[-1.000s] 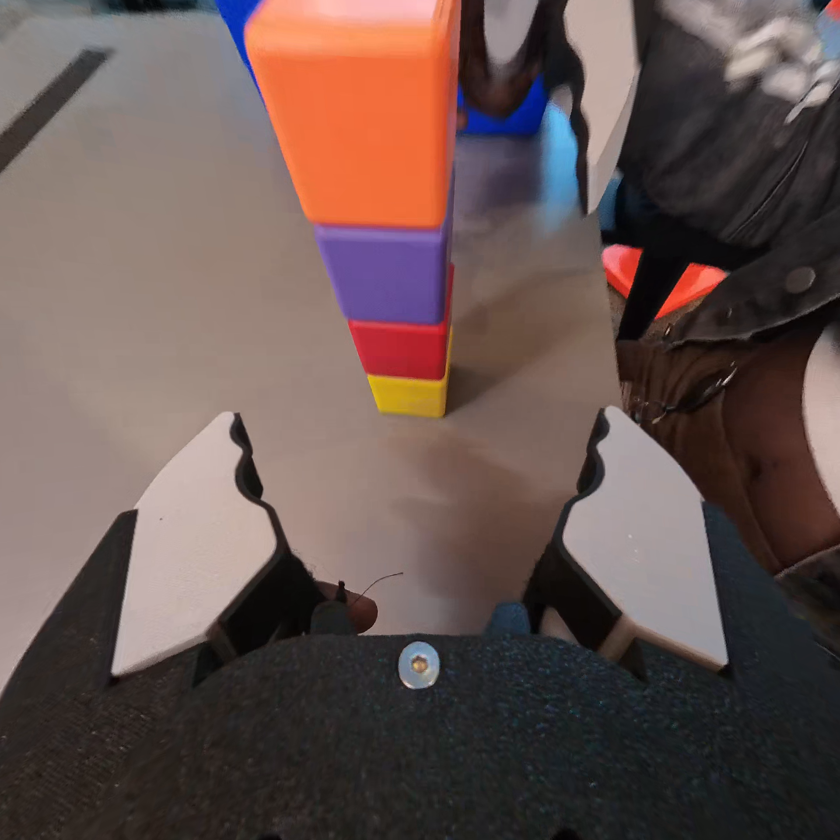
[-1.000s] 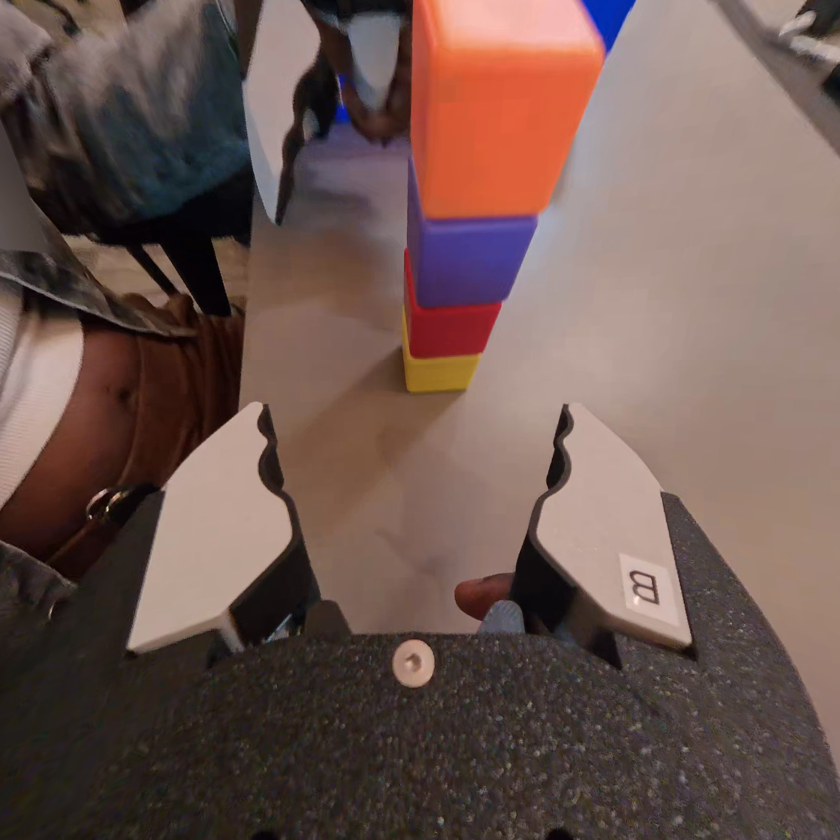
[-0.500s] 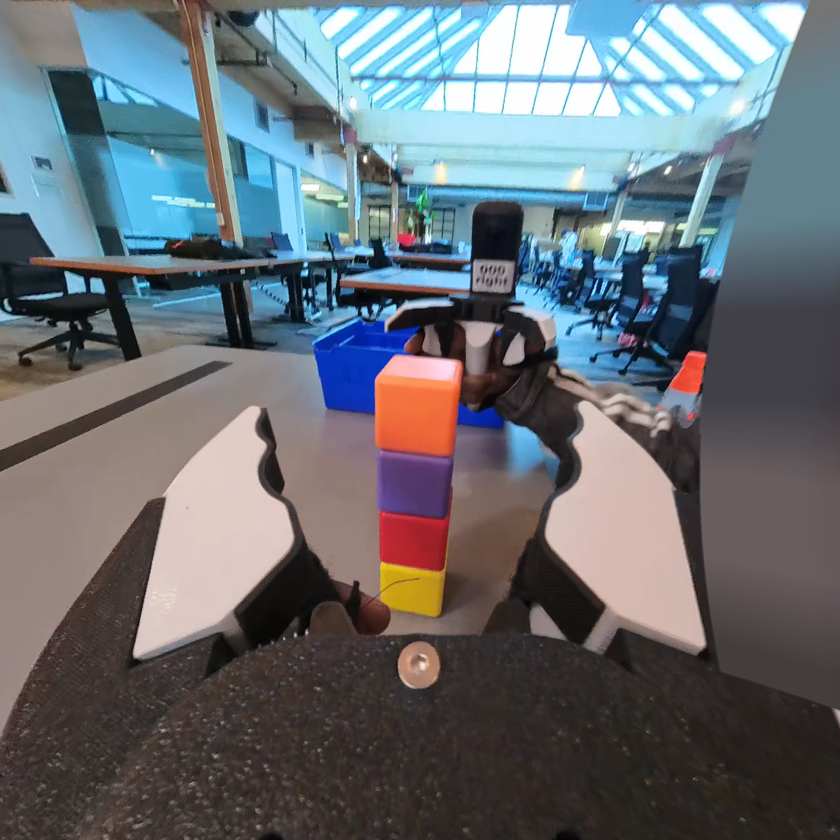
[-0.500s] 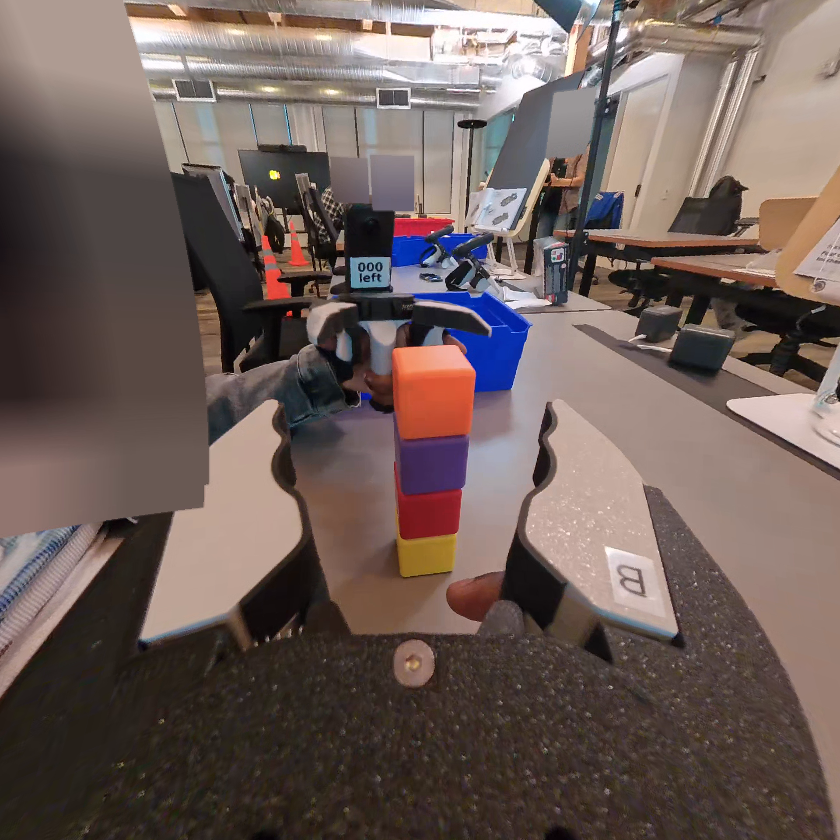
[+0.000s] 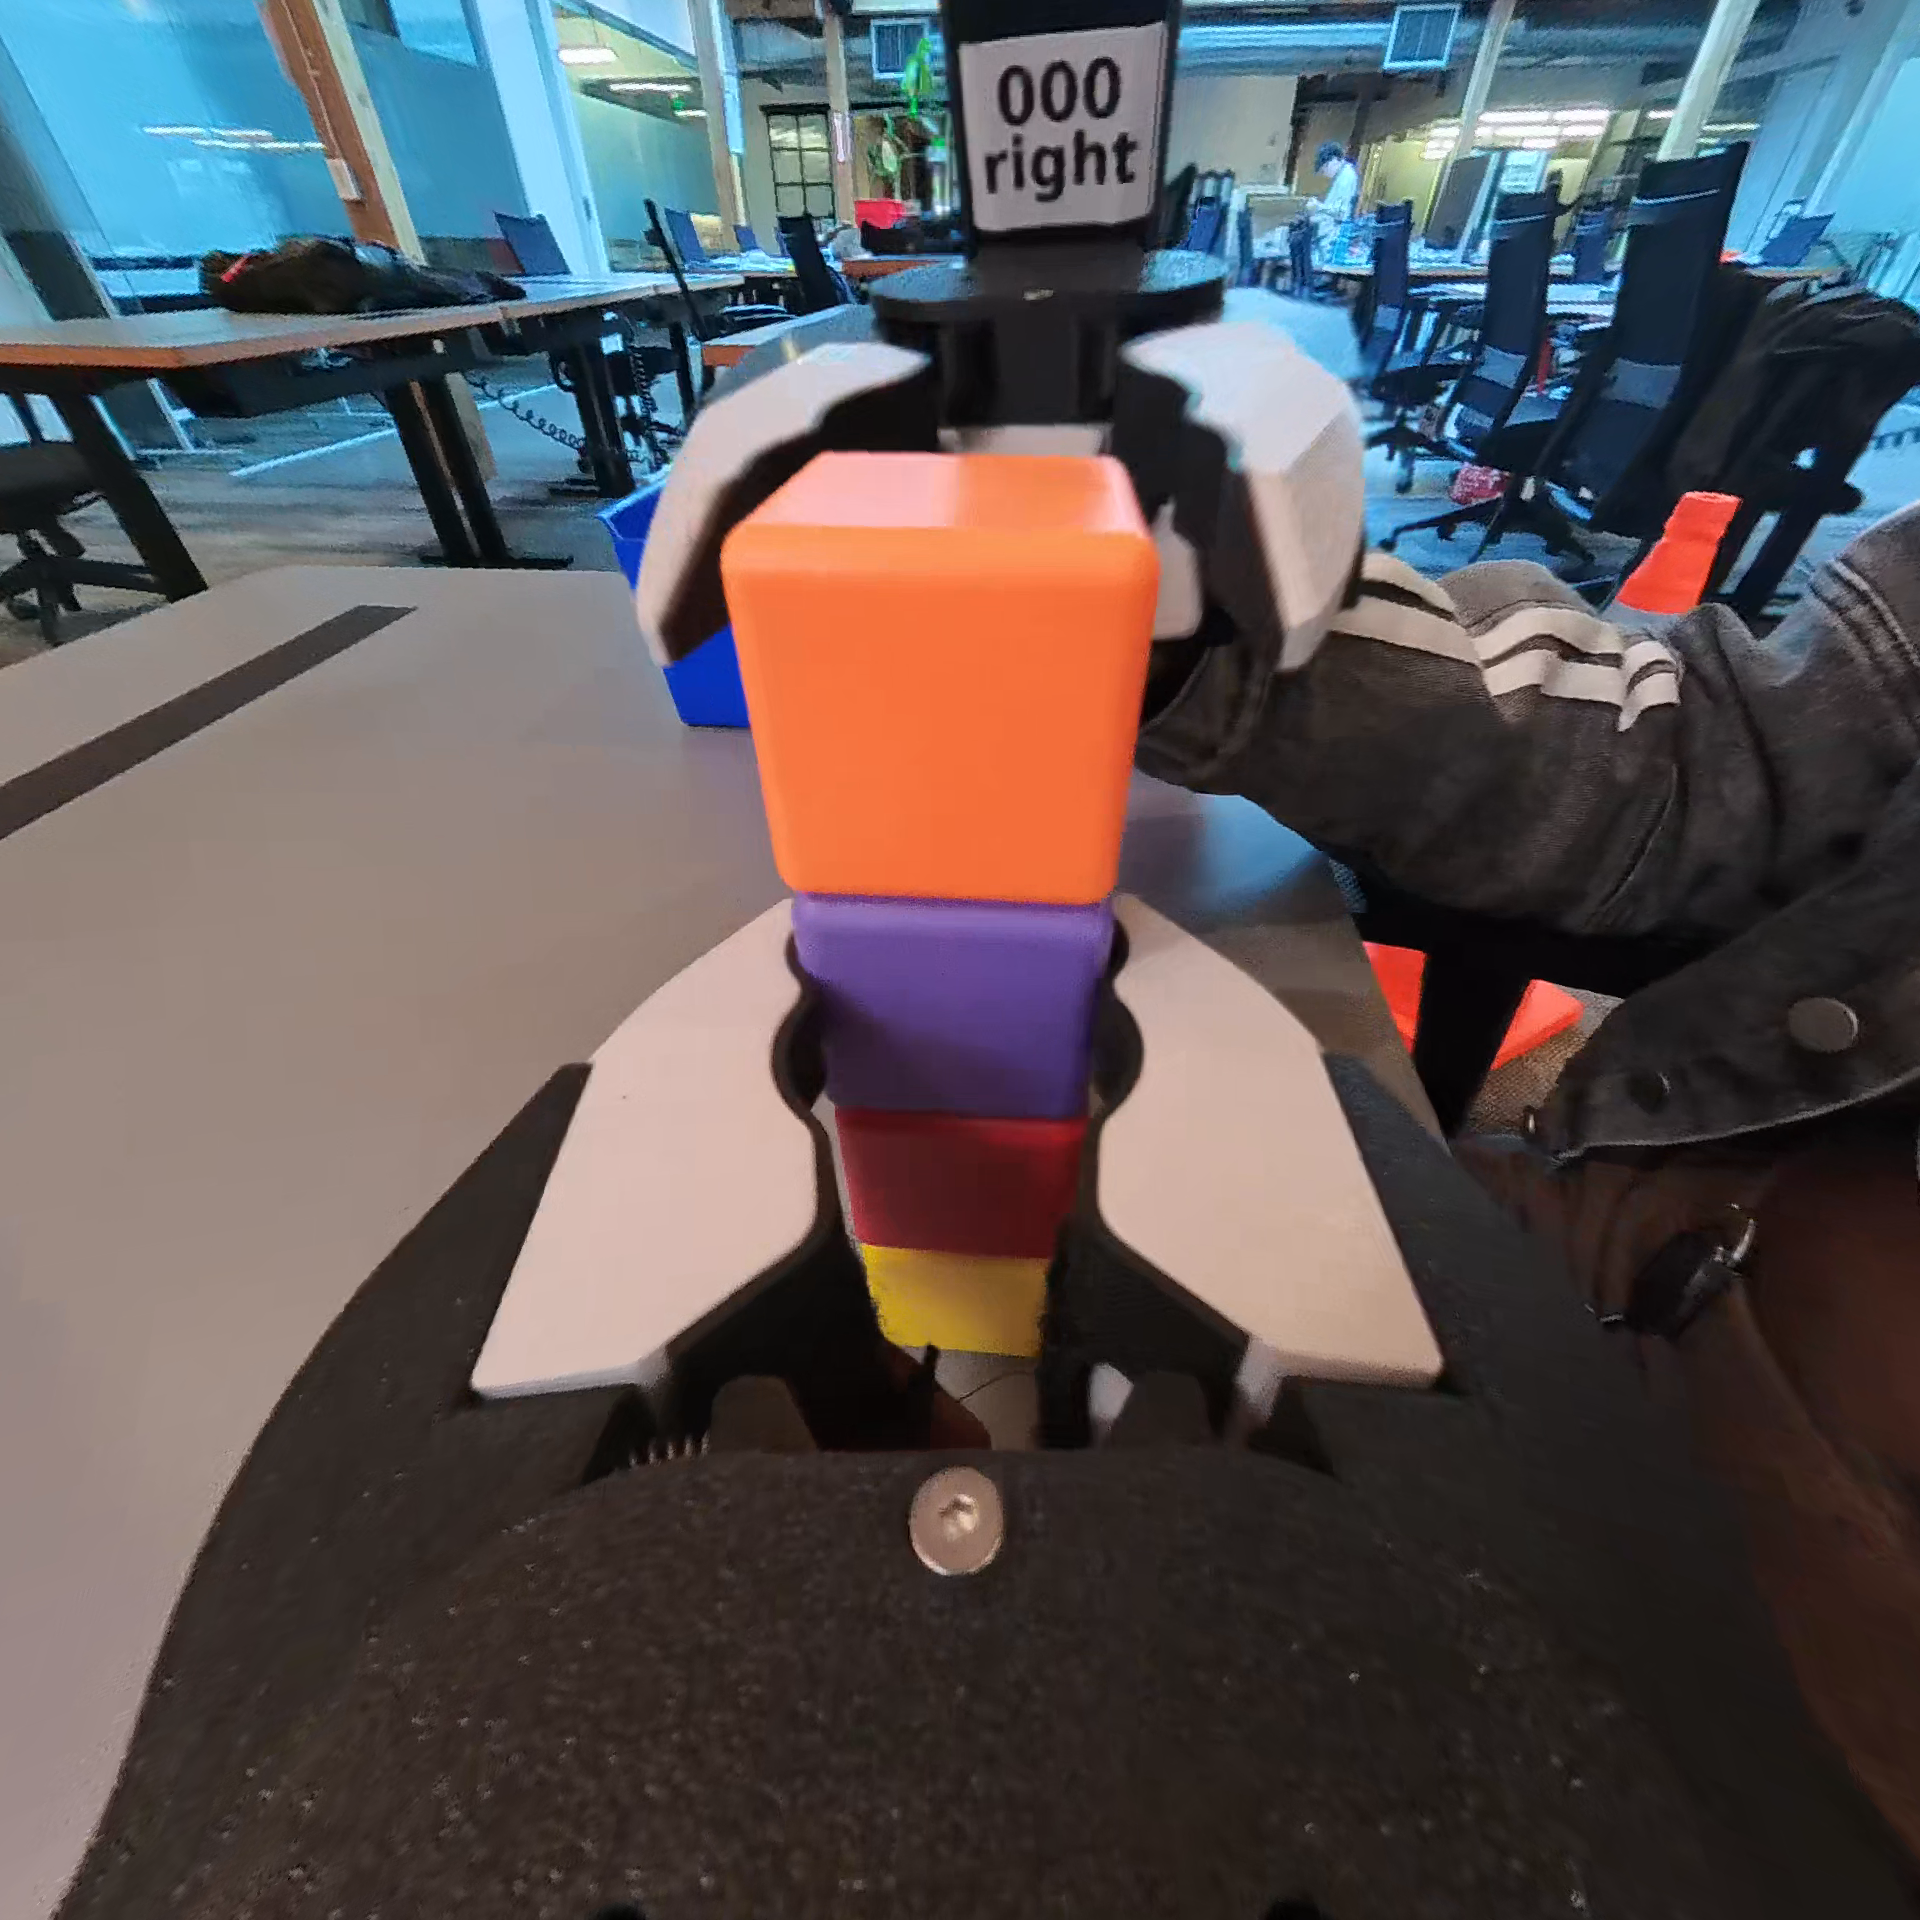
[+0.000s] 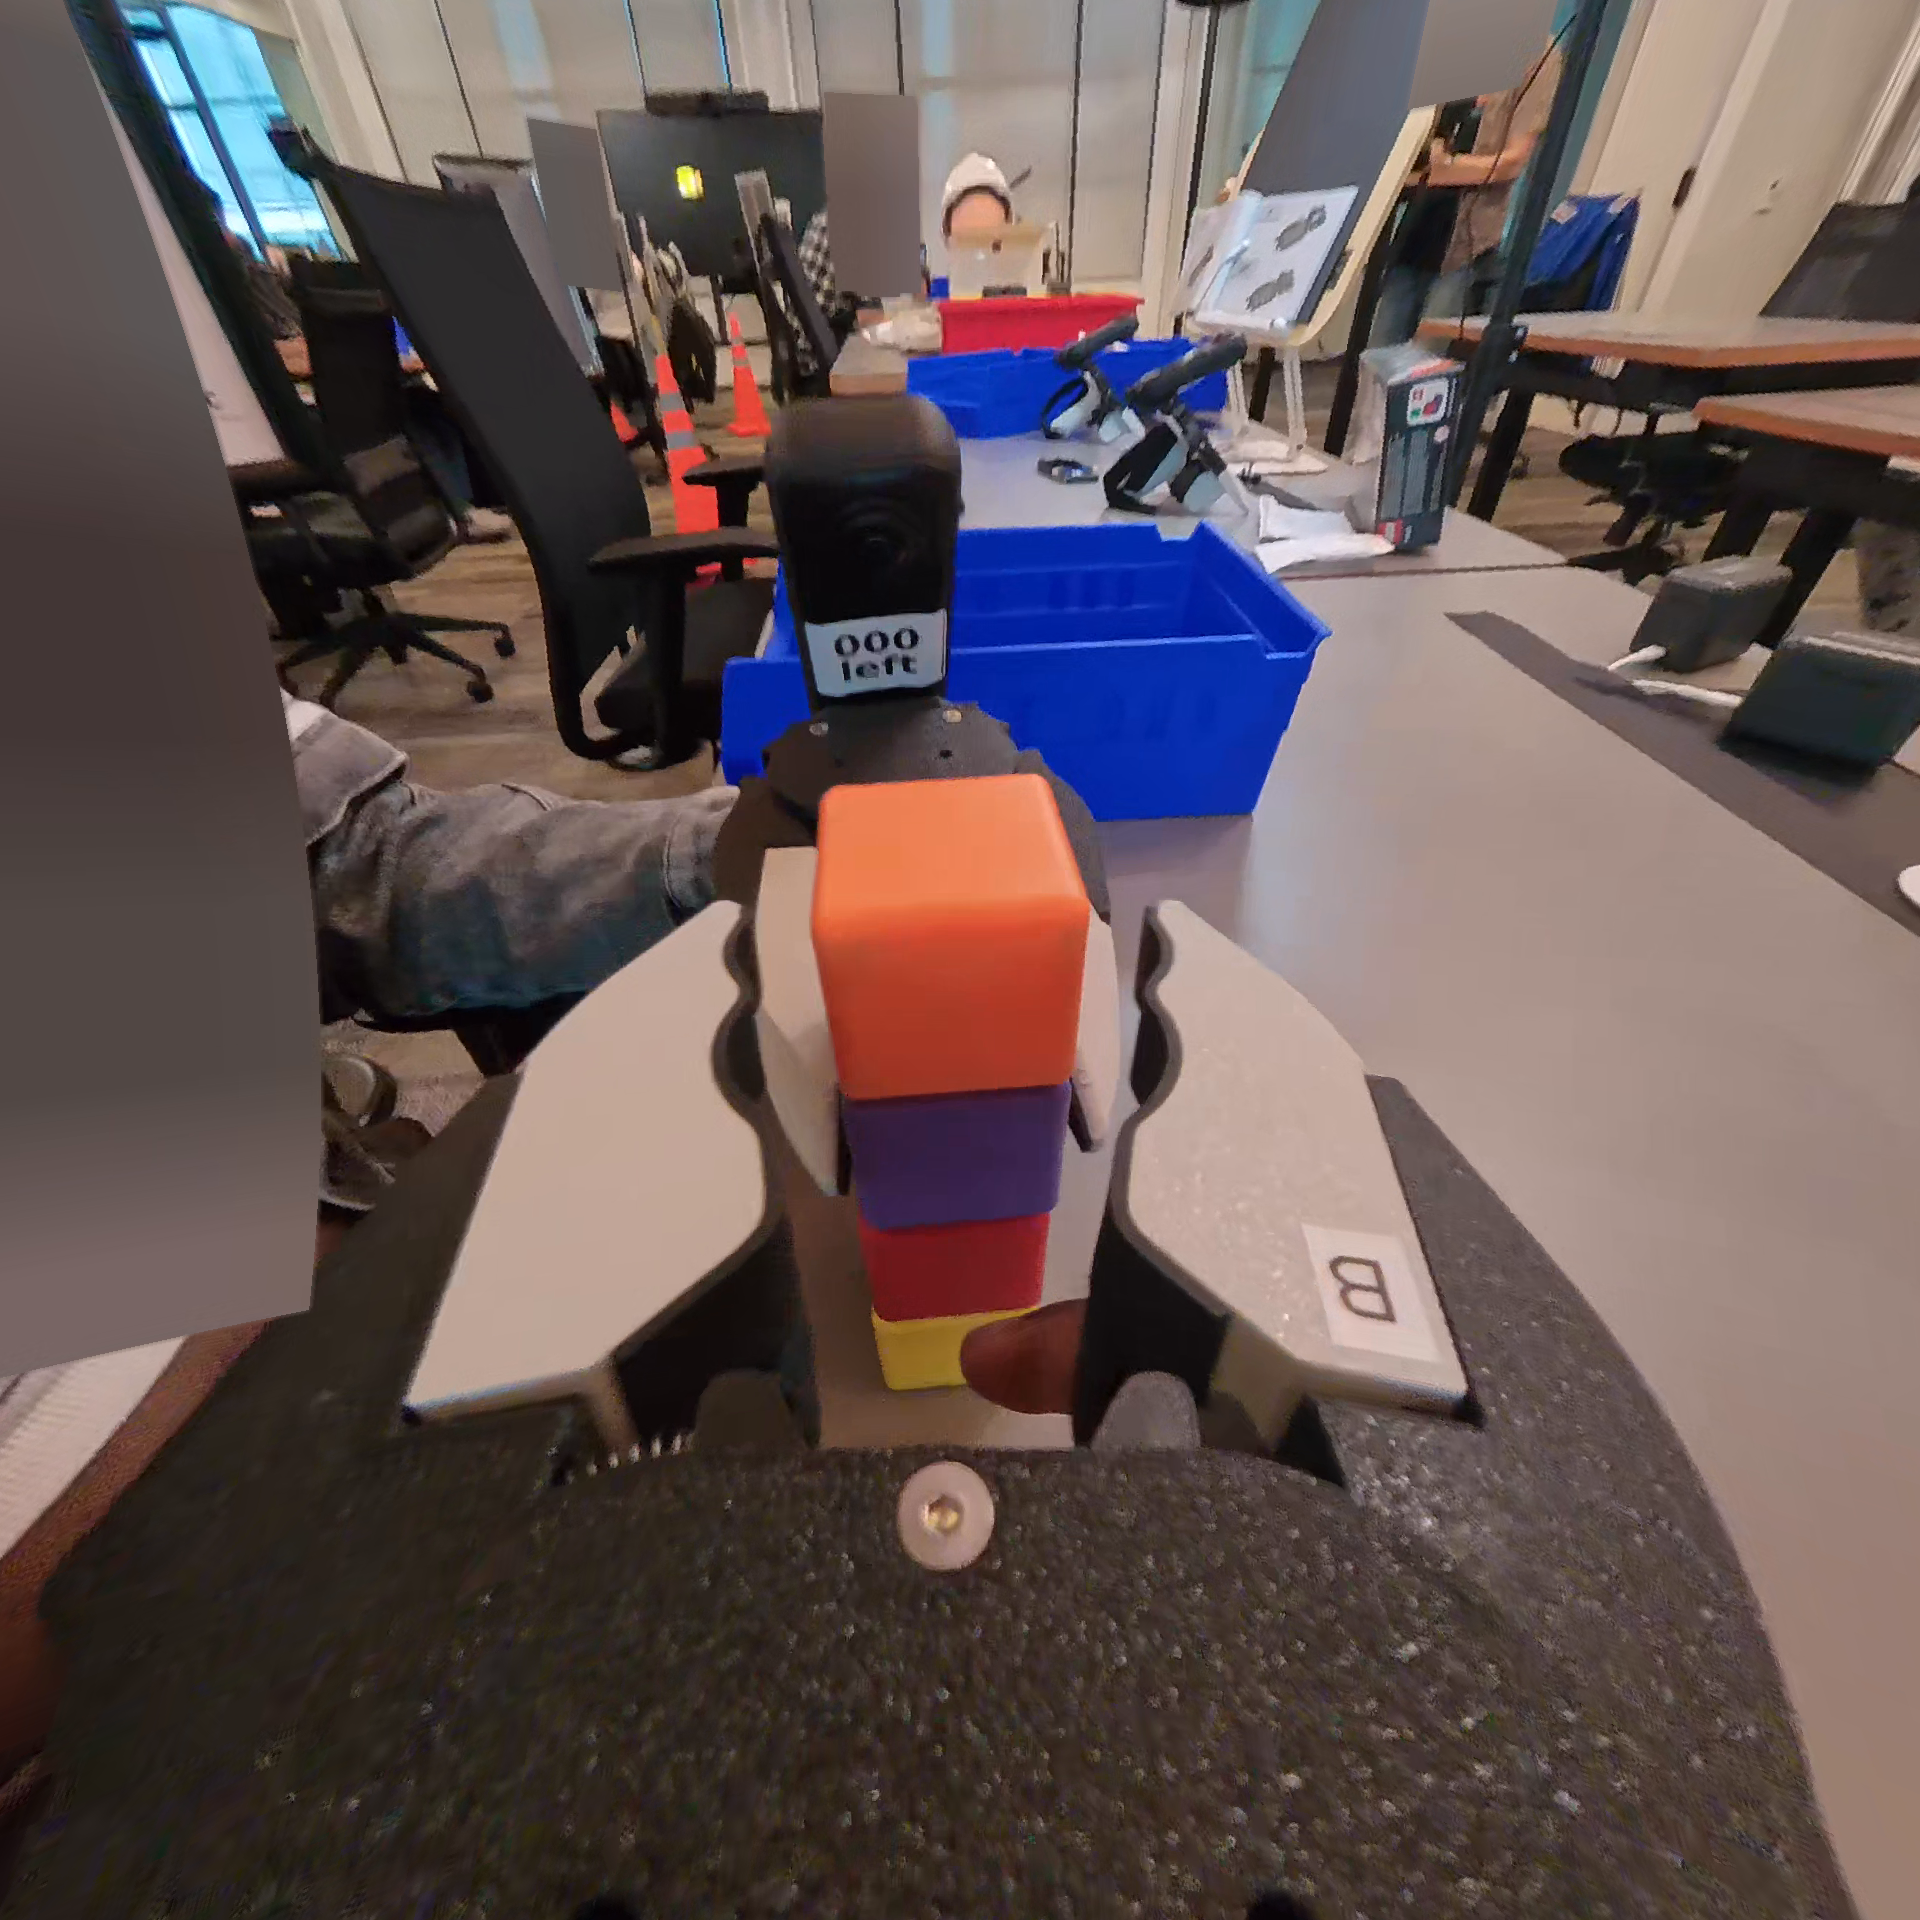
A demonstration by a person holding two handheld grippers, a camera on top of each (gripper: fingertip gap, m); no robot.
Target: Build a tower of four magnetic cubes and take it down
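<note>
— What sat nearest the lens in the left wrist view?

— The left gripper filled the lower half of the frame, its pale fingers closed in on the purple cube, one pad pressed to each side. Below that, in the narrowing gap, the red cube and the yellow cube stood stacked on the grey table.

— And the top of the tower?

— The orange cube rose at frame centre, above the fingertips, resting on the purple one. All four stood upright in one column.

— Where was the other tool?

— The right gripper came from the opposite side. In its own view its fingers flanked the orange cube at mid frame, jaws spread, with a visible gap on each side, so it pinched nothing.

— Anything behind?

— A dark sleeve at the right of the left view, and a blue bin on the table beyond the tower, in the upper middle of the right view. Office chairs and desks lay farther back.
</note>
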